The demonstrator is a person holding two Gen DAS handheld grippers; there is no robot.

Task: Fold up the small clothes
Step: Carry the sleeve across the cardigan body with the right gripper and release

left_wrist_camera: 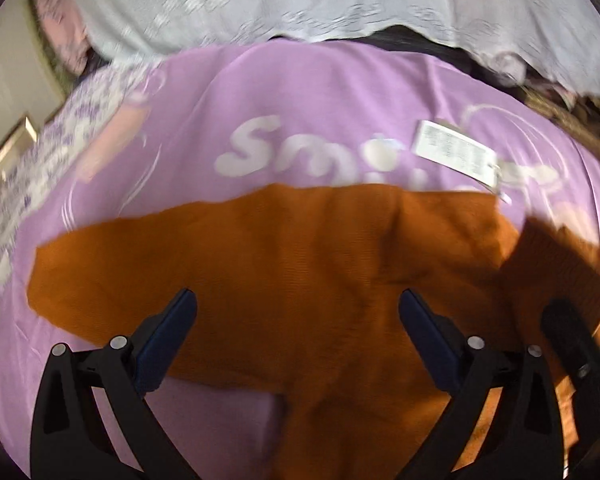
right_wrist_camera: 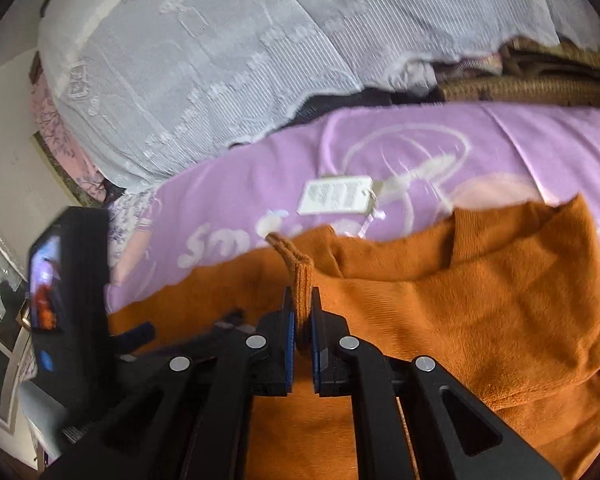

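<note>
An orange knit garment (left_wrist_camera: 268, 264) lies spread on a purple sheet (left_wrist_camera: 320, 92) printed with white letters. My left gripper (left_wrist_camera: 298, 300) hangs over the garment's middle, jaws wide open with nothing between them. In the right wrist view the same orange garment (right_wrist_camera: 480, 300) is partly lifted and folded over. My right gripper (right_wrist_camera: 302, 300) is shut on a ribbed edge of it that sticks up between the blue pads. A white paper tag (right_wrist_camera: 334, 196) on a string rests on the sheet just beyond the garment. The other gripper's body (right_wrist_camera: 72, 300) shows at the left.
White lace cloth (right_wrist_camera: 204, 60) covers the far side of the bed. A brown woven item (right_wrist_camera: 540, 80) sits at the far right. Floral bedding (left_wrist_camera: 80, 120) and a wall (left_wrist_camera: 4, 80) are at the left.
</note>
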